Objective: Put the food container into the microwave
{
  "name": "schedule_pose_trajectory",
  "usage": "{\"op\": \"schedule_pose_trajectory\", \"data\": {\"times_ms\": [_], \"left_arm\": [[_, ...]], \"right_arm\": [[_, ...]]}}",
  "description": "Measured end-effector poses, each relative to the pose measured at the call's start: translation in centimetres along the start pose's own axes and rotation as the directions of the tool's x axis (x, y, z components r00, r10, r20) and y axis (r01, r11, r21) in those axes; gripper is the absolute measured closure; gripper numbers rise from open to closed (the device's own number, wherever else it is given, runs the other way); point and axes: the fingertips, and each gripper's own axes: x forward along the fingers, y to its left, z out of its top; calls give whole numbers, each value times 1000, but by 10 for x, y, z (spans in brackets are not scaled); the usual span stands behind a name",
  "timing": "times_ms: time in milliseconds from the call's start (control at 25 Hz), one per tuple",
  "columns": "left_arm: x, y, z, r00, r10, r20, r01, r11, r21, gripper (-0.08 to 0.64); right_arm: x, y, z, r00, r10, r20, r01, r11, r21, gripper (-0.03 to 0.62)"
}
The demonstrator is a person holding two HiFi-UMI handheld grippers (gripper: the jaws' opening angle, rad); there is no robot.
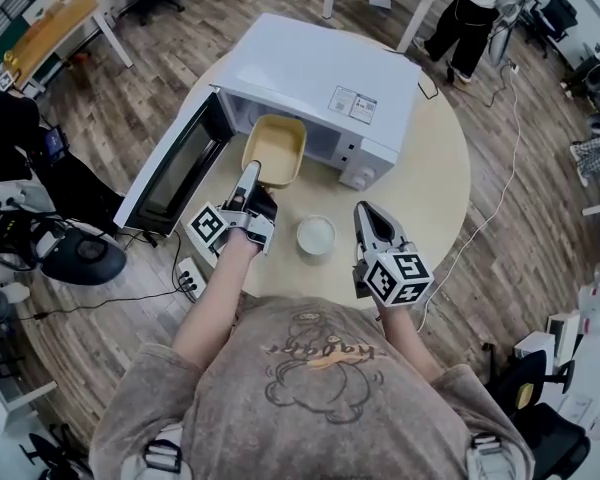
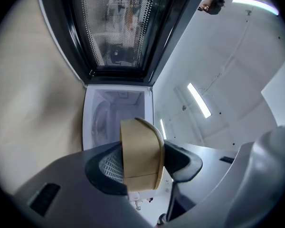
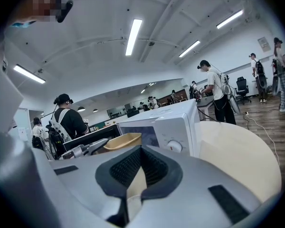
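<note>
The tan food container [image 1: 275, 148] hangs in front of the open cavity of the white microwave [image 1: 320, 78], its far end at the opening. My left gripper [image 1: 250, 180] is shut on the container's near rim. In the left gripper view the container wall [image 2: 140, 151] sits clamped between both pads, with the microwave cavity [image 2: 116, 113] straight ahead and the open door [image 2: 118, 27] above it. My right gripper [image 1: 372, 218] hovers over the table to the right with its jaws together and nothing in them. Its view shows the container [image 3: 122, 140] and the microwave [image 3: 166, 127].
The microwave door [image 1: 175, 173] swings out to the left of the container. A round white bowl [image 1: 316, 235] sits on the round table [image 1: 430, 198] between my two grippers. A power strip [image 1: 189, 276] lies below the table's left edge. A person [image 1: 470, 18] stands beyond the table.
</note>
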Motion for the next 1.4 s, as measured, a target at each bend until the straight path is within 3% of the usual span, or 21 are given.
{"op": "schedule_pose_trajectory", "data": {"times_ms": [1000,1400], "left_arm": [[95,60,22,998,55,-38,-53,997,47,330],[117,76,34,997,70,-22,-70,997,25,330]], "right_arm": [[14,-12,-12,998,-10,-64,11,1000,16,591],[19,-15,-15,996,-16,-85,18,1000,20,591]]}}
